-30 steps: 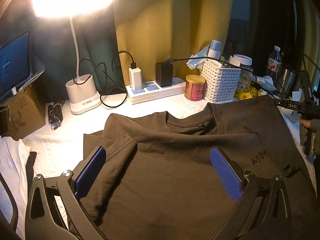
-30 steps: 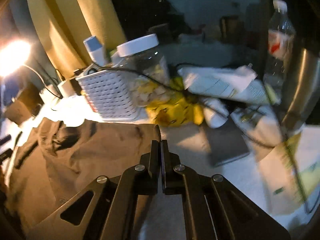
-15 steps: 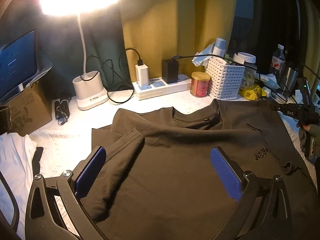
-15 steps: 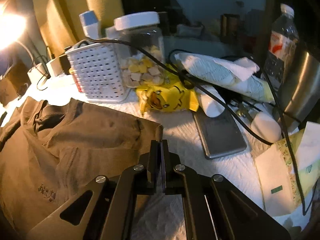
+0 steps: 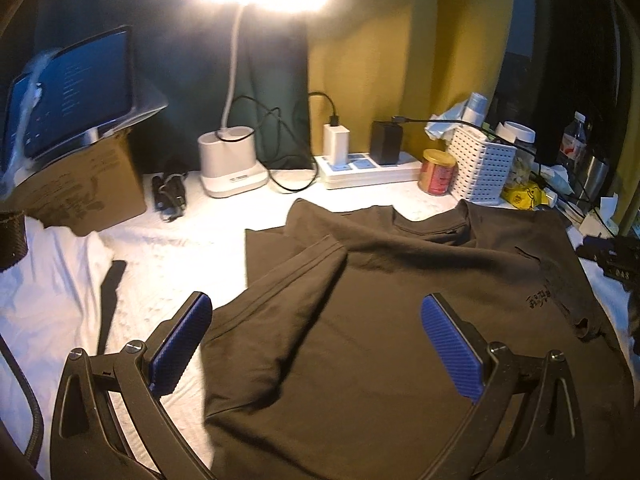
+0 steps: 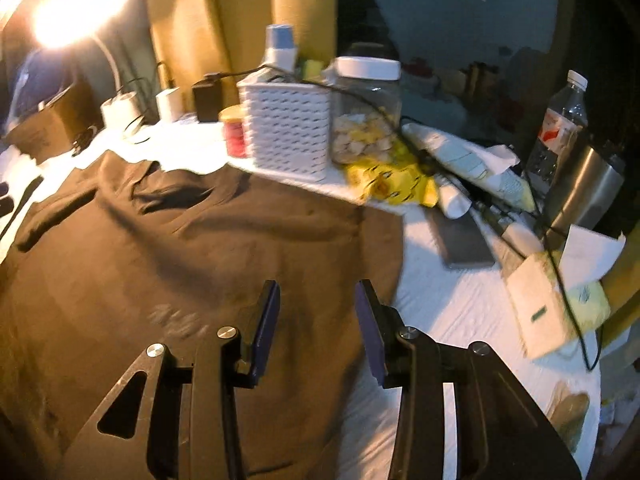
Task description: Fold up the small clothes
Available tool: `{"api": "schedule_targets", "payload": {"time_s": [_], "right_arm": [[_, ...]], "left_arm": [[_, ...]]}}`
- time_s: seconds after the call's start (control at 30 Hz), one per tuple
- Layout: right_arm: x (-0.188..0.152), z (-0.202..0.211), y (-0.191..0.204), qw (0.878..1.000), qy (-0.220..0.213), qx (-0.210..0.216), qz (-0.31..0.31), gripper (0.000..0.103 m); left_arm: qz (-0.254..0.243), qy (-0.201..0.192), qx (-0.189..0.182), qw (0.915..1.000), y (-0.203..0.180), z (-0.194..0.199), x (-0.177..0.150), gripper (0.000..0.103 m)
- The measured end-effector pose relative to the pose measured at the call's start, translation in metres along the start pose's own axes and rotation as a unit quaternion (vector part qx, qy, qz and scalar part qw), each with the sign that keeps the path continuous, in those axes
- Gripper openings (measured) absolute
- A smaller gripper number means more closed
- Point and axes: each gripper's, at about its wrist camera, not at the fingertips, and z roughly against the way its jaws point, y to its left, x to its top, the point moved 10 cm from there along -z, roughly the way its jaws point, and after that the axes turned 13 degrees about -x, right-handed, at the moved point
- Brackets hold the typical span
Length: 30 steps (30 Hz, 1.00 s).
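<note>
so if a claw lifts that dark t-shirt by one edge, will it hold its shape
Probably not. The dark t-shirt already lies in soft wrinkles with a sleeve folded over, so it should droop. It looks light and would likely drag across the white cloth if pushed.

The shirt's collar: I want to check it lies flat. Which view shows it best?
The left wrist view: the collar faces the camera, sharp and lit. In the right wrist view it sits far left, blurred and partly in shadow.

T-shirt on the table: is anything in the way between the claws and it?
No. The dark T-shirt lies right under the open left claw and right claw. The white basket and jar stand farther back.
</note>
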Motion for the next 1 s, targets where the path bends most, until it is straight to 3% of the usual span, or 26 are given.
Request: {"api": "schedule_targets", "payload": {"time_s": [0.37, 0.5, 0.6, 0.7, 0.8, 0.87, 0.93, 1.0], "right_arm": [[-0.014, 0.037, 0.047, 1.0, 0.007, 0.015, -0.024, 0.041], [-0.015, 0.048, 0.057, 0.999, 0.007, 0.016, -0.041, 0.041], [-0.018, 0.051, 0.065, 0.998, 0.011, 0.019, -0.053, 0.041], [-0.021, 0.052, 0.074, 0.998, 0.018, 0.021, -0.056, 0.041], [-0.021, 0.052, 0.082, 0.998, 0.023, 0.023, -0.055, 0.041], [-0.02, 0.051, 0.084, 0.998, 0.023, 0.024, -0.054, 0.041], [-0.019, 0.051, 0.087, 0.998, 0.024, 0.024, -0.053, 0.041], [-0.018, 0.05, 0.089, 0.998, 0.024, 0.026, -0.051, 0.041]], "left_arm": [[-0.006, 0.013, -0.017, 0.9998, 0.04, -0.001, -0.021, 0.101], [0.002, 0.037, -0.046, 0.9982, 0.053, -0.012, -0.03, 0.088], [0.014, 0.049, -0.061, 0.9969, 0.065, -0.019, -0.036, 0.086], [0.028, 0.065, -0.068, 0.9951, 0.078, -0.027, -0.042, 0.067], [0.045, 0.083, -0.072, 0.9929, 0.09, -0.035, -0.048, 0.065], [0.051, 0.087, -0.075, 0.992, 0.093, -0.038, -0.05, 0.056], [0.047, 0.093, -0.09, 0.9905, 0.09, -0.038, -0.05, 0.029], [0.04, 0.098, -0.1, 0.9893, 0.085, -0.04, -0.051, 0.015]]}}
